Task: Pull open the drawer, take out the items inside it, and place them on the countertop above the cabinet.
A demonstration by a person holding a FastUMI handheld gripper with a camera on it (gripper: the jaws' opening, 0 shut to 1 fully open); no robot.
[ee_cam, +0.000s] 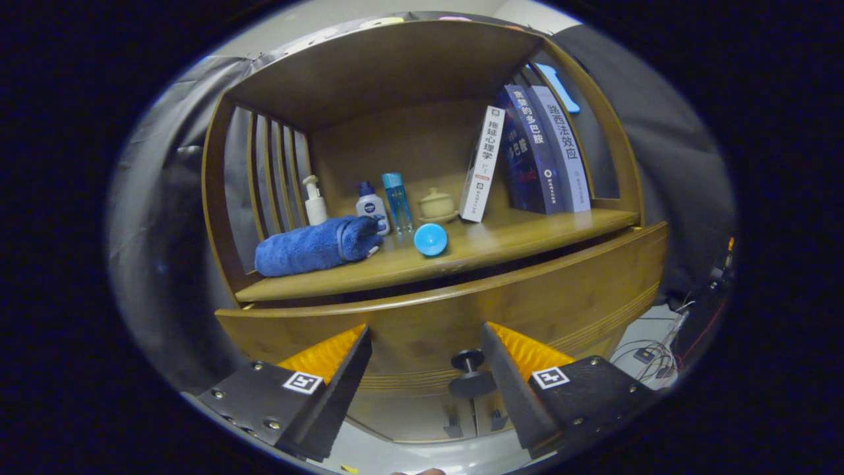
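Note:
A wooden cabinet stands ahead of me, and its drawer is pulled out a little, with a dark gap showing under the countertop. The drawer's dark knob sits between my fingers, close to the right one. My gripper is open, just in front of the drawer face, and nothing is held. On the countertop lie a rolled blue towel and a small blue ball. The drawer's inside is hidden.
At the back of the shelf stand a pump bottle, a white bottle, a clear blue bottle, a small lidded pot and leaning books. Cables lie on the floor to the right.

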